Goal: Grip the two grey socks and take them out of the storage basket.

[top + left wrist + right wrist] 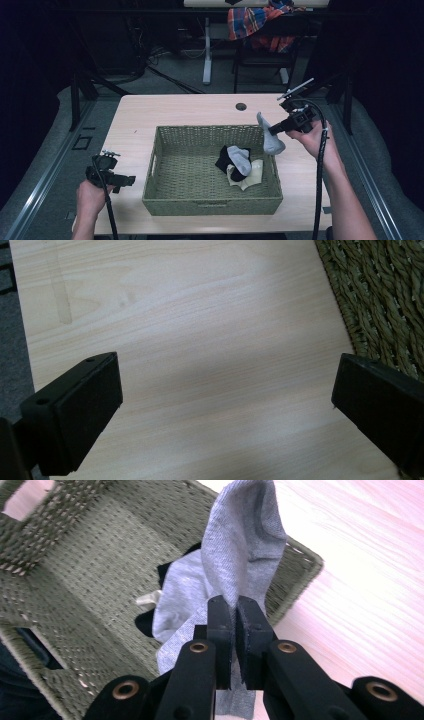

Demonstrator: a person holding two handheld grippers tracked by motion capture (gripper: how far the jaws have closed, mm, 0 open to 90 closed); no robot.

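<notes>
right tool [278, 128]: clenched on a grey sock [270, 138], pinched mid-length; sock hangs free at the basket's [165, 134] far right corner, partly over the rim, partly over the surface [135, 115].
left tool [126, 180]: released, jaws wide, nothing between them; sits over bare surface just left of the basket.
basket contents: second grey sock [240, 158], a black piece [223, 159], a cream piece [247, 176], piled right of centre.
step (my read): either lifting the sock out or dropping it in. Can't tell which.
if out: raise until the dangling toe clears the rim, then move right; the weave looks like it'd snag.
if in: carry it left until both ends hang over the basket floor, lower, then let go.
grip: looks narrow, only a fold of fabric between the pads [220, 630]. Avoid jerks.
left tool use: could steady the basket wall if the sock drags it.
</notes>
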